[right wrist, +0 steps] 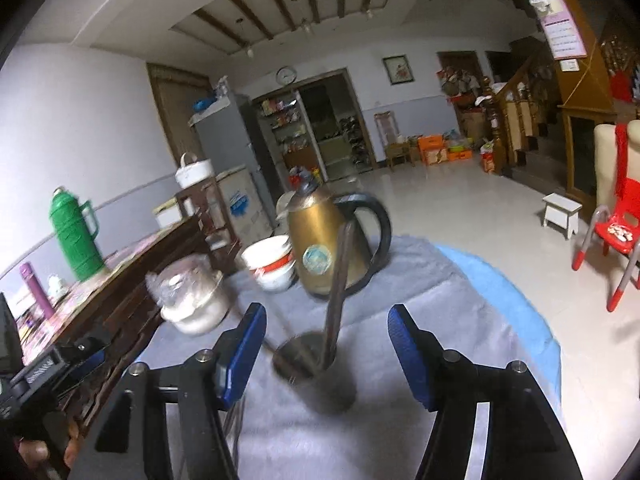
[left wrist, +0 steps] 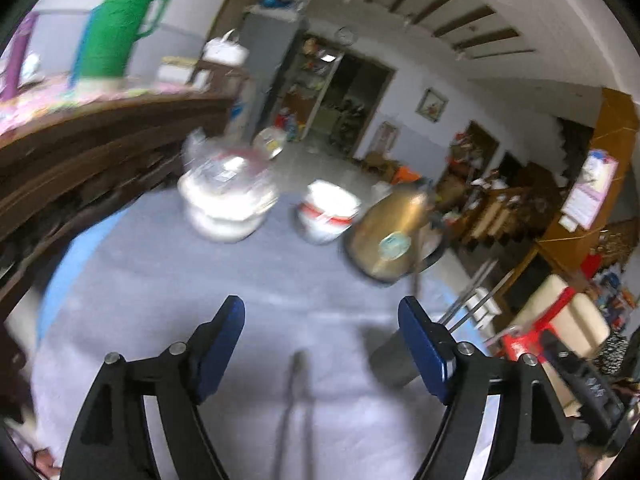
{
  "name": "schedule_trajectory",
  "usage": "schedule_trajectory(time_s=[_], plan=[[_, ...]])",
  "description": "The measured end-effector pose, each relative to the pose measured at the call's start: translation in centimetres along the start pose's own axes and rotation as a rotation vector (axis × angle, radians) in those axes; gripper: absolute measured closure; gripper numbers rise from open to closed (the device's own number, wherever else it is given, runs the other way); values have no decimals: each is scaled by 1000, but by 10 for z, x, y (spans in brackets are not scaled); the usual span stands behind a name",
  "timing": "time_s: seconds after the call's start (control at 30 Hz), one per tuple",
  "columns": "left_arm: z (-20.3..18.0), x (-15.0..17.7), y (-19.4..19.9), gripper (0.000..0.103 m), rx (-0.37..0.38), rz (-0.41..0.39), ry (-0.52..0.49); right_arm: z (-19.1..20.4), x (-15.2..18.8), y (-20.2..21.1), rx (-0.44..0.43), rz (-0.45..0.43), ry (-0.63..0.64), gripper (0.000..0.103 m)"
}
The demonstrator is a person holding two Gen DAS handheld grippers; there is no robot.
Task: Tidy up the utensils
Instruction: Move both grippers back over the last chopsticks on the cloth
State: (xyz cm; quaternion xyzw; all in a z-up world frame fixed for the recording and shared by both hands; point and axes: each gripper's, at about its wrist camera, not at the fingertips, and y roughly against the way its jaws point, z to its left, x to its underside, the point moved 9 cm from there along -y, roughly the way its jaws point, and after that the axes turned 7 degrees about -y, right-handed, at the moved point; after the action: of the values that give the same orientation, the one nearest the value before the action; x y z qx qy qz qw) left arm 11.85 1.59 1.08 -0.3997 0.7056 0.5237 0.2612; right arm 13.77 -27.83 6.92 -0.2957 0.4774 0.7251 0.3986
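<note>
In the right wrist view a steel cup [right wrist: 320, 376] stands on the grey cloth just ahead of my right gripper [right wrist: 326, 322], which is open. A dark utensil handle [right wrist: 340, 276] sticks up out of the cup, and thin sticks [right wrist: 276, 340] lean out to its left; the pads touch none of them. In the left wrist view my left gripper [left wrist: 320, 320] is open over the cloth. A blurred dark utensil [left wrist: 294, 404] lies on the cloth below its jaws. The same cup [left wrist: 390, 360] sits behind the right finger, with sticks [left wrist: 476, 300] poking out.
At the back of the table [right wrist: 520, 308] stand a gold kettle [right wrist: 324, 248], stacked white bowls [right wrist: 272, 264] and a bagged pot [right wrist: 196, 300]. A wooden cabinet [right wrist: 132, 292] on the left carries a green thermos [right wrist: 74, 236]. A red chair [right wrist: 616, 228] stands on the right.
</note>
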Motion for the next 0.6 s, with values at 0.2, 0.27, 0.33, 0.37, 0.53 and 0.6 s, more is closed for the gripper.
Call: schedule_trajectory(time_s=[0.2,0.27,0.33,0.37,0.53,0.6], plan=[[56,77,-7,24,-89,199,35,20,89,-22,-41,245,10,35],[62,94,-8,24,-101,239,32,21,116,-30,-60,326,-16,35],[68,107,-7,24,-115,269,22,23,135,-38,-70,384,-37,35],[71,113,-6,24,-117,282,18,25,145,-42,-71,413,-40,35],[68,126,-13,24,-118,333,9,33,169,-53,-81,485,-21,37],[66,129,-19,24,-123,353,-9,37,173,-55,-82,494,-10,37]])
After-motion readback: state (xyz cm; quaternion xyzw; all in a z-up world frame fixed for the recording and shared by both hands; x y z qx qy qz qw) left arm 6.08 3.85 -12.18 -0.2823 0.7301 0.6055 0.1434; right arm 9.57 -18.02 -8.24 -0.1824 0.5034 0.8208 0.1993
